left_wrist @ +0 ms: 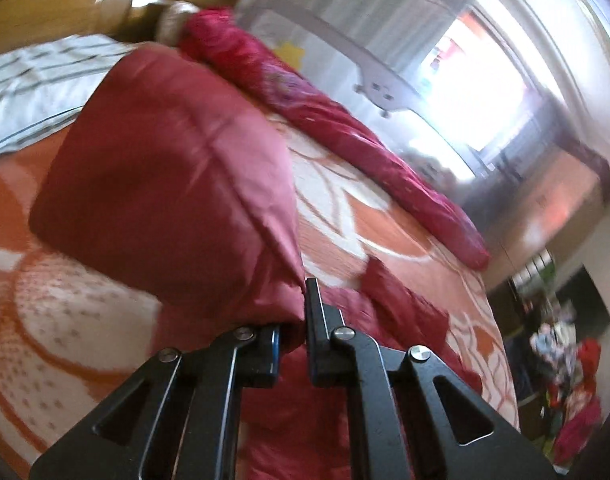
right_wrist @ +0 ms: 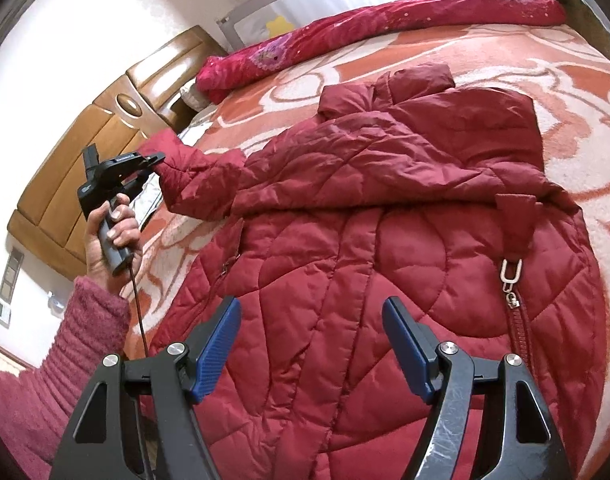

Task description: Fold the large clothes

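A dark red quilted coat point(right_wrist: 385, 248) lies spread on the bed, collar toward the far side. Its left sleeve point(right_wrist: 201, 176) is lifted off the bed by the cuff. My left gripper point(right_wrist: 155, 158) is shut on that cuff, held by a hand in a pink knitted sleeve. In the left wrist view the sleeve point(left_wrist: 177, 184) hangs bunched from the pinched jaws of the left gripper point(left_wrist: 295, 320). My right gripper point(right_wrist: 311, 344) hovers over the coat's lower front, blue pads wide apart, nothing between them. A metal zipper pull point(right_wrist: 511, 276) lies right of it.
The bed carries an orange and white patterned blanket point(right_wrist: 577, 92). A rolled crimson quilt point(right_wrist: 385, 28) lies along the far side by a grey bed rail point(right_wrist: 241, 12). A wooden headboard point(right_wrist: 85, 152) stands at the left. A striped white pillow point(left_wrist: 37, 88) is near the head.
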A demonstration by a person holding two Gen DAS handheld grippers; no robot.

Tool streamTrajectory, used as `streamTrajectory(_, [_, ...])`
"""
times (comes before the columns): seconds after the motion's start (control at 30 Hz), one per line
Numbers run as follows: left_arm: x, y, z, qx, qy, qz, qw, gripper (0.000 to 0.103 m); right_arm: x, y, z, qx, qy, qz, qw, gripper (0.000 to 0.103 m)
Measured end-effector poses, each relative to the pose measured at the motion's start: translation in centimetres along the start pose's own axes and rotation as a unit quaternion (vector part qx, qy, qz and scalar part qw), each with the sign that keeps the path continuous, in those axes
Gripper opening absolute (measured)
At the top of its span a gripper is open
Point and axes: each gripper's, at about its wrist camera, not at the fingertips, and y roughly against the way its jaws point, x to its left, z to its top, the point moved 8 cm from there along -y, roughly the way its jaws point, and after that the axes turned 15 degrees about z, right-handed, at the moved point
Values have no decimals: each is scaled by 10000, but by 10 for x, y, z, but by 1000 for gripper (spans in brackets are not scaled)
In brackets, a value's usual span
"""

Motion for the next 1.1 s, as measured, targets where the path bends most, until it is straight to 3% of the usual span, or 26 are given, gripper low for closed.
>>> streamTrajectory(0.27, [-91,14,-43,126,-913,-489,9945,7,-16,19,4,-271,-242,-69,9993,74])
streamTrajectory(0.53, [-153,14,-75,342,-1303,-869,9871,7,-30,39,7,-484,-349,-168,9981,75])
streamTrajectory(0.8, [-201,10,-118,510,-1846,-1010,9763,7,-54,57,13,-749,-592,-193,9952,74])
streamTrajectory(1.1, [-237,-9,-171,705,-2429,-927,9630,7,-80,73,36,-1014,-766,-232,9916,76])
